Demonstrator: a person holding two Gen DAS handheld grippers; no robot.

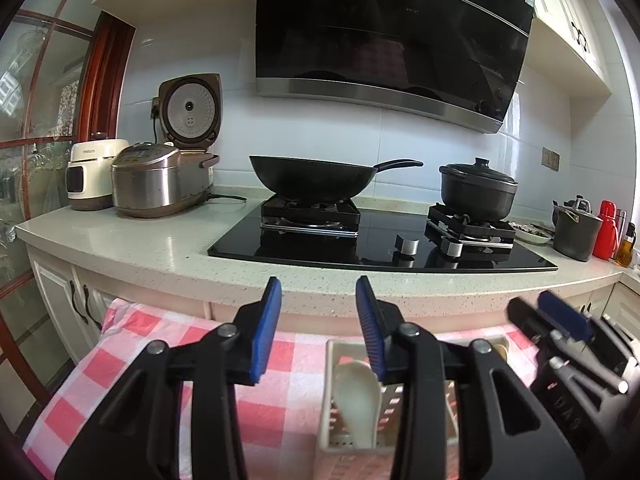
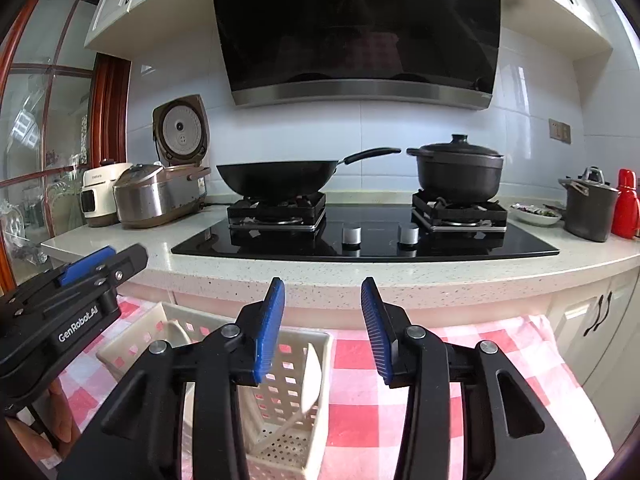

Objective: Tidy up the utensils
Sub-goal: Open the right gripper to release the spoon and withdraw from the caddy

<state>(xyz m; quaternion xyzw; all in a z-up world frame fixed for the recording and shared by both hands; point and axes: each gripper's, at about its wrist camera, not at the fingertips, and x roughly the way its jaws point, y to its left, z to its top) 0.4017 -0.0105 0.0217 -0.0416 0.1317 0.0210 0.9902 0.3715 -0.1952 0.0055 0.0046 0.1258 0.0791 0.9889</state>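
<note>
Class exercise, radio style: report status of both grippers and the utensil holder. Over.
Left gripper open, empty. Right gripper open, empty. White spoon in cream utensil holder on checked cloth. Nothing in the way.

Both wrist cameras sit low, close above a pink checked cloth (image 1: 132, 360), and face level across the counter (image 1: 140, 248) toward the black hob (image 2: 360, 236) and tiled back wall. The left view looks from further left, the right view from beside it on the right, each catching the other's tongs (image 1: 560, 320) (image 2: 86, 268) at its edge. They share the wok (image 1: 316, 176), lidded pot (image 2: 460, 172), range hood (image 2: 356, 32) and, probably, the same slotted white basket (image 2: 304, 344) near below.
</note>
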